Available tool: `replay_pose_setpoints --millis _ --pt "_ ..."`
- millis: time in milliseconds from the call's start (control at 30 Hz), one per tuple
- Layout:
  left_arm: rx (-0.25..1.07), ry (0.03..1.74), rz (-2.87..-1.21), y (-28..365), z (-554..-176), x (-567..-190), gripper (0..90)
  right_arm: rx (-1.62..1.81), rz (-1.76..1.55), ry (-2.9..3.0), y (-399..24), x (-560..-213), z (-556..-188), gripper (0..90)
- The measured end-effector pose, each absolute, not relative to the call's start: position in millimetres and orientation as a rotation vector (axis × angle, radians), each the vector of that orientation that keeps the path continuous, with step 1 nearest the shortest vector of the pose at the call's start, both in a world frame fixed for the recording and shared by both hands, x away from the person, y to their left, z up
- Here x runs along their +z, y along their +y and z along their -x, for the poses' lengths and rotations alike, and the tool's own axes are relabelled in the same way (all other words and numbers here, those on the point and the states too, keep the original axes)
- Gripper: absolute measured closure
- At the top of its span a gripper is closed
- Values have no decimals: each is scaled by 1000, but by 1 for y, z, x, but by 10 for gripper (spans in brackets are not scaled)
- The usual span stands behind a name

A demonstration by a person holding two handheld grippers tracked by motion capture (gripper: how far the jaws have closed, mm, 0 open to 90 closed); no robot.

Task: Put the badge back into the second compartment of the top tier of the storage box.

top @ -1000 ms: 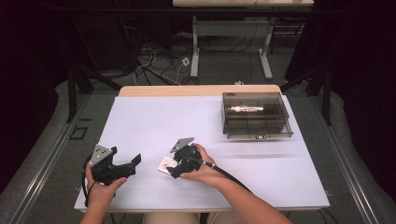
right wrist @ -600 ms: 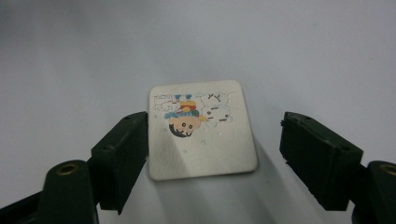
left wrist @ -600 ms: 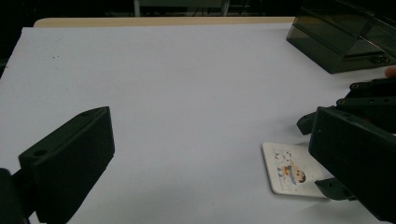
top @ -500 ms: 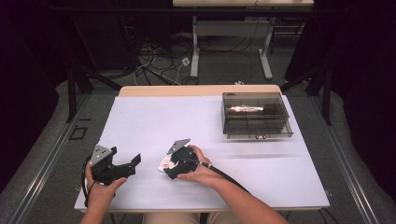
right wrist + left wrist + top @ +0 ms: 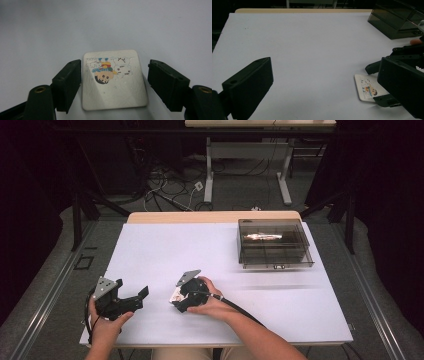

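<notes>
White tabletop [image 5: 165, 250] with a pale wooden far edge filled the middle of the high view, dark floor and cables behind it. Low and centre in that frame, the right gripper [image 5: 176, 299] sat under the person's right hand [image 5: 207, 301], its jaws spread apart. In the right gripper view the small white square card printed with cartoon figures [image 5: 113, 78] lay flat on the table between the two black jaws; the left one was at the card's edge, the right one a little clear of it, neither pinching. At the lower left of the high view the left gripper [image 5: 141, 294] was held by the left hand [image 5: 105, 322], jaws wide open over bare table. Toward the upper right stood the smoky transparent plastic box [image 5: 274, 242], well apart from both grippers.
</notes>
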State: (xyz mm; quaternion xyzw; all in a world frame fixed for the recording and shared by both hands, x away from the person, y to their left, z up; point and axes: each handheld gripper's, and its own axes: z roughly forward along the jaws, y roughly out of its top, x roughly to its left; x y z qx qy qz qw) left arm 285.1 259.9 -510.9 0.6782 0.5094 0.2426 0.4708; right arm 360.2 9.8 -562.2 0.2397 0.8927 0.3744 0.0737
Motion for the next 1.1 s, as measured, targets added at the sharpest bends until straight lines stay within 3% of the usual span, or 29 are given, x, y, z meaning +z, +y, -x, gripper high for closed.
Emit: replay_pose_setpoints --millis 1100 --pt "599 1268 -1665 264 -279 -511 5 1150 -681 2664 9 -567 -361 331"
